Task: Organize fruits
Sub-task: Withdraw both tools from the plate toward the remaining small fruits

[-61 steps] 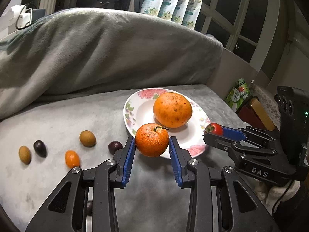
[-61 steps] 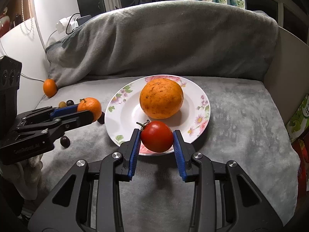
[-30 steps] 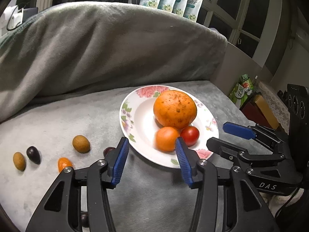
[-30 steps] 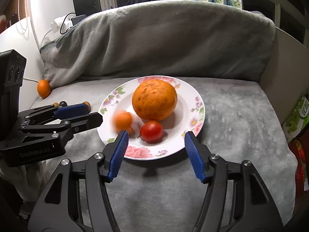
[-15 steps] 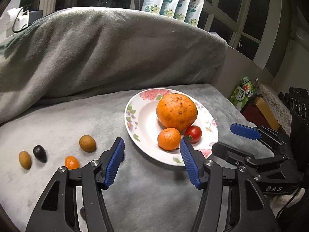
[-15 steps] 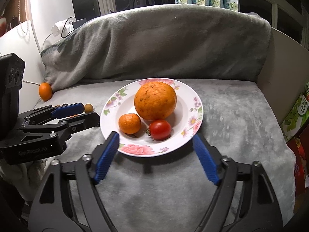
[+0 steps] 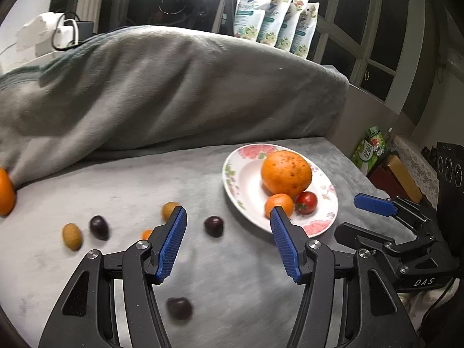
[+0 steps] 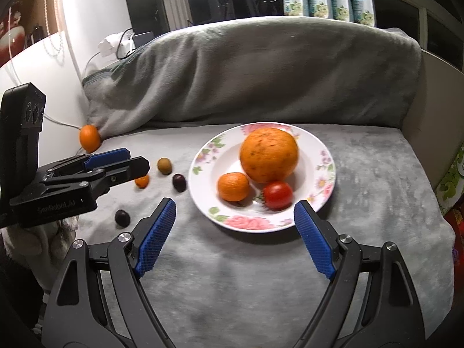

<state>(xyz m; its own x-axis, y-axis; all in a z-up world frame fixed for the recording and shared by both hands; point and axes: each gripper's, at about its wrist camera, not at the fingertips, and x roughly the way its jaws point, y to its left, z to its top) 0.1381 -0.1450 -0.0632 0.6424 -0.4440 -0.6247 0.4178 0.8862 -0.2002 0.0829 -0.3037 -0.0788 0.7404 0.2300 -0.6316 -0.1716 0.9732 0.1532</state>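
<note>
A floral plate [image 8: 320,179] [image 7: 240,185] on the grey blanket holds a big orange [image 8: 268,155] [image 7: 285,172], a small mandarin [image 8: 233,186] [image 7: 278,204] and a red tomato [image 8: 277,195] [image 7: 306,202]. My left gripper [image 7: 227,243] is open and empty, left of the plate over loose small fruits: dark plums [image 7: 214,226] [image 7: 98,227] [image 7: 179,308], brown kiwis [image 7: 72,236] [image 7: 169,210] and a small orange fruit [image 7: 146,234]. My right gripper [image 8: 234,233] is open and empty in front of the plate. Another mandarin [image 8: 90,137] lies at the far left.
A folded grey blanket [image 8: 261,72] rises behind the plate. Pouches [image 7: 272,26] stand on the window sill. Boxes and a green packet [image 7: 369,148] sit beyond the right edge. A white wall [image 8: 43,87] bounds the left side.
Both grippers let go of their fruit: mandarin and tomato now lie on the plate. Both have pulled back; the left has swung left toward the loose small fruits.
</note>
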